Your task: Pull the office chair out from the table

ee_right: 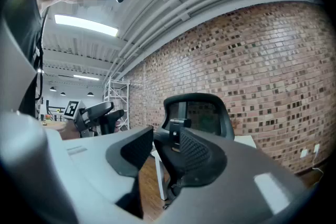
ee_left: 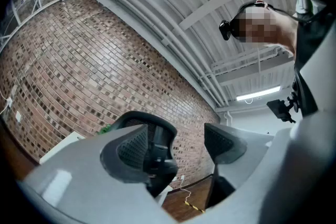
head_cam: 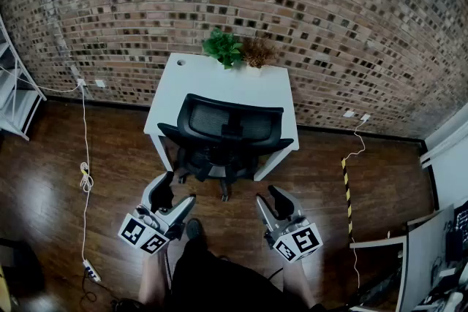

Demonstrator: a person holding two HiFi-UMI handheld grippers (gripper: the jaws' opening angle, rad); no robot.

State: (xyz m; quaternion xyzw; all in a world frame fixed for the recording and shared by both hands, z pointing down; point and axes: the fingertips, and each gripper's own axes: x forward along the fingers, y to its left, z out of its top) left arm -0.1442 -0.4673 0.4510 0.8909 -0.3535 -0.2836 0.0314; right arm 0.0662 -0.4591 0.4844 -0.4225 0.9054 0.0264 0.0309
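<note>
Standing on the dark wooden floor [head_cam: 58,179], we face a brick wall [head_cam: 329,4] at twelve o'clock. The white desk [head_cam: 212,88] sits against it, with two potted plants [head_cam: 222,47] at its far edge. The office chair [head_cam: 227,129] is pushed in at the desk's near side. Our left gripper [head_cam: 177,192] and right gripper [head_cam: 268,195] hover at six o'clock, short of the chair, jaws apart and empty. A metal shelf [head_cam: 14,91] stands at nine o'clock.
</note>
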